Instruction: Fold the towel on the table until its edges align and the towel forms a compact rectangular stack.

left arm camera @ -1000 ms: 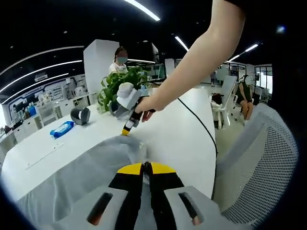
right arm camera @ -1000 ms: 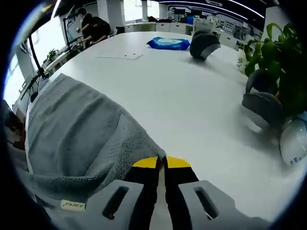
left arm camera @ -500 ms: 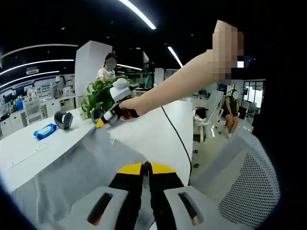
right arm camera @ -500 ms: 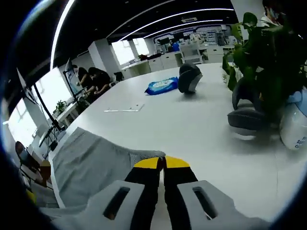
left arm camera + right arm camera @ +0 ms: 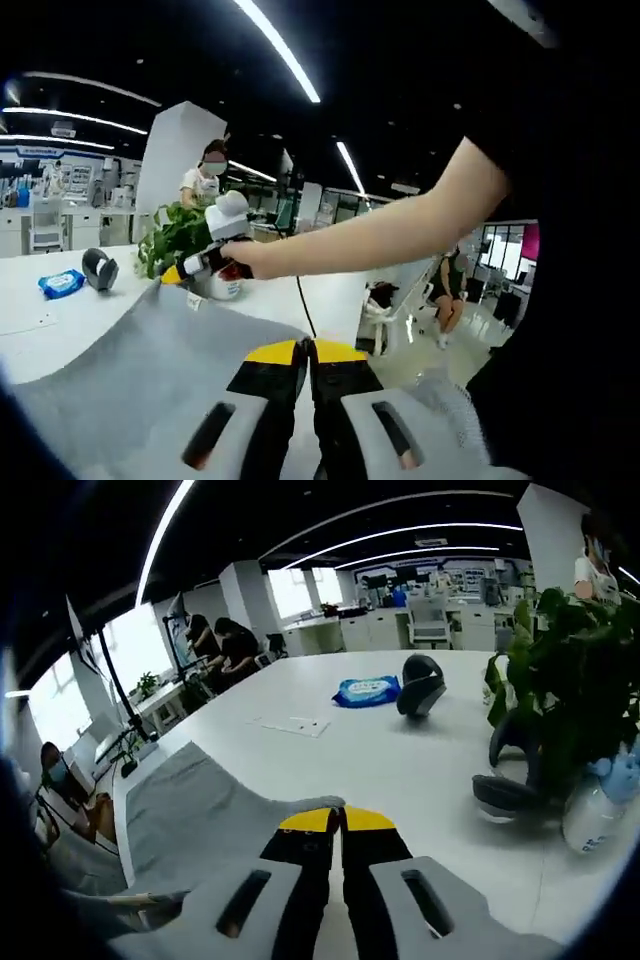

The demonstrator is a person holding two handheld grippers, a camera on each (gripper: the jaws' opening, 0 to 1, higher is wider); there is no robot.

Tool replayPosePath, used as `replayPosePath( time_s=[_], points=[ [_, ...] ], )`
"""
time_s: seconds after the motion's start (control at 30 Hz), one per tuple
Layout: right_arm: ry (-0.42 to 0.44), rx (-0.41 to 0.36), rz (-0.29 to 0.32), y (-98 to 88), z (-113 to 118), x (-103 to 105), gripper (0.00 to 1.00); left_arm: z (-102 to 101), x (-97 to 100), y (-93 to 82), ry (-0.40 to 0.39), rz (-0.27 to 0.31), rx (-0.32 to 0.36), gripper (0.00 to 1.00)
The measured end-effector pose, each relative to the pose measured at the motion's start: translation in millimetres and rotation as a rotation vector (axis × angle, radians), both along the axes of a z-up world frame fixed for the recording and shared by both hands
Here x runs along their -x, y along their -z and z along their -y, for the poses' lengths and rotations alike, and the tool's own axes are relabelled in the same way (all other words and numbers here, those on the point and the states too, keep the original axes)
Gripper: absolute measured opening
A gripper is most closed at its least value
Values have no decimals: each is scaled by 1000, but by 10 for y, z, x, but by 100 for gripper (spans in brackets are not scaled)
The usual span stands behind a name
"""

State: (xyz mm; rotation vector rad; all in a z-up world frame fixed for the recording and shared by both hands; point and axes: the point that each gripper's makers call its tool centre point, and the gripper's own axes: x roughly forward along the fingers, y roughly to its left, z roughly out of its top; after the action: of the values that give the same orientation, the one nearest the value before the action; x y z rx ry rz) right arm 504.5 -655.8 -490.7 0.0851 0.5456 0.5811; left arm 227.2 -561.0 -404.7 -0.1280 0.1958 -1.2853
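Your left claw is clenched on the near edge of the grey towel, its yellow-tipped jaws pressed together. Your right claw is likewise clamped on a far corner of the towel; in the left gripper view that claw holds the corner raised. The cloth stretches between both claws above the white tabletop. A blue wipes pack and a potted plant sit beyond.
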Motion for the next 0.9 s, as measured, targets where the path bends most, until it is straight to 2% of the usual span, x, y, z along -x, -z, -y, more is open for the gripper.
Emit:
replayPosePath(
  time_s=[0.07, 0.2, 0.3, 0.43, 0.53, 0.6, 0.67, 0.77, 0.9],
  points=[
    [-4, -7, 17, -105, 3, 7, 0, 56, 17, -154, 20, 56, 3, 4],
    [8, -45, 48, -318, 41, -17, 0, 156, 38, -339, 42, 85, 15, 4],
    [19, -62, 69, -494, 89, -41, 0, 235, 54, -424, 56, 134, 5, 4],
    [16, -80, 94, -697, 122, -70, 0, 320, 65, -543, 64, 135, 26, 4],
    [7, -64, 111, -885, 152, -121, 0, 397, 28, -713, 42, 75, 94, 4],
    [-4, -42, 124, -981, 166, -146, 0, 435, 22, -777, 38, 95, 93, 4],
    [-13, -35, 140, -1110, 166, -164, 0, 483, 17, -864, 37, 165, 83, 4],
    [-27, -27, 162, -1270, 162, -194, 0, 537, 7, -967, 38, 160, 103, 4],
    [-24, -28, 177, -1380, 176, -212, 0, 575, -8, -1093, 32, 163, 130, 4]
  ],
)
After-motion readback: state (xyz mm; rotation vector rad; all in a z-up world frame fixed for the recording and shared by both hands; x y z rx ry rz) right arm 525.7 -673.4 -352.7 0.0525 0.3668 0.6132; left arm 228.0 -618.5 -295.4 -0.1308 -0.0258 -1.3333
